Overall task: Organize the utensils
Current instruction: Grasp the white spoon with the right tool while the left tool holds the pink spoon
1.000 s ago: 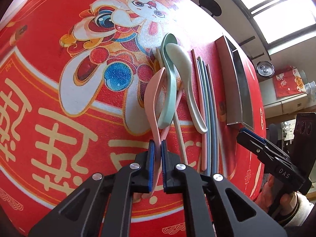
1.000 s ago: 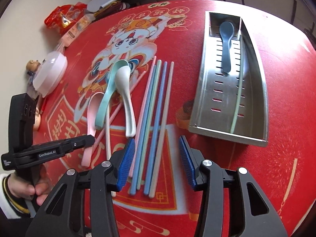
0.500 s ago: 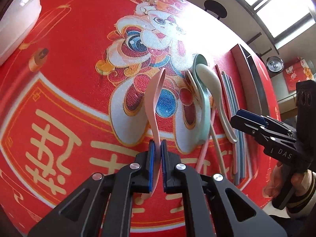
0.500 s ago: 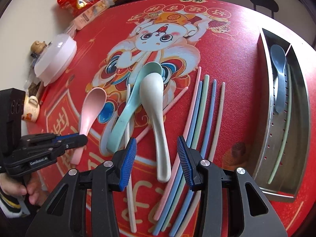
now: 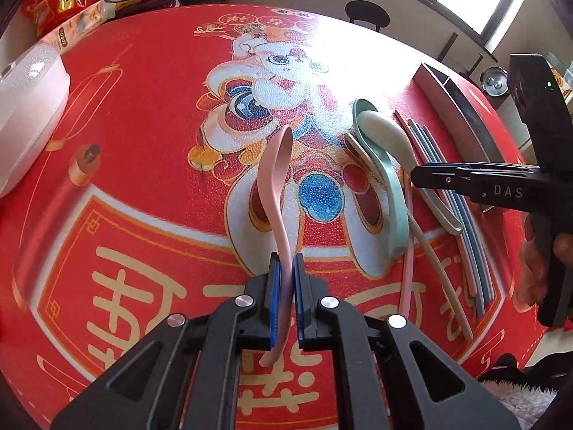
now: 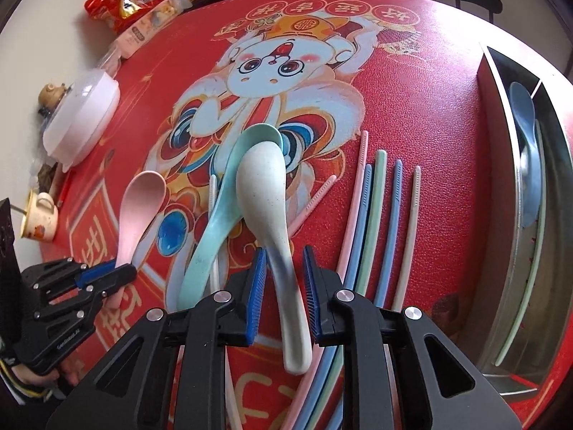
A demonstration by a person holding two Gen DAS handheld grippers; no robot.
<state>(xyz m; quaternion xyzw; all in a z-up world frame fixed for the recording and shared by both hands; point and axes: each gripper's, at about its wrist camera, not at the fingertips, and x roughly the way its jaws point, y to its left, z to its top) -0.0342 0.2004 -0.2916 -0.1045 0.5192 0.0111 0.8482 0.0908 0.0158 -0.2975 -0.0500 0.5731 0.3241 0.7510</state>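
Observation:
My left gripper (image 5: 285,261) is shut on the handle of a pink spoon (image 5: 275,179), held edge-up a little above the red mat; the pair also shows in the right wrist view as the pink spoon (image 6: 141,204) in the left gripper (image 6: 121,272). My right gripper (image 6: 284,254) straddles the handle of a white spoon (image 6: 263,186). Its jaws are closing, with a small gap on each side of the handle. The white spoon's bowl rests in a teal spoon (image 6: 218,229). Several coloured chopsticks (image 6: 376,215) lie to the right.
A steel tray (image 6: 497,143) at the right edge holds a blue spoon (image 6: 526,136) and a green chopstick (image 6: 530,286). A white lidded container (image 6: 82,118), a small cup (image 6: 37,215) and snack packets (image 6: 125,0) stand along the mat's left and far side.
The left gripper has swung left with the pink spoon, away from the other spoons. The right gripper moved left from the chopsticks to the white spoon, and its jaws have narrowed around the handle.

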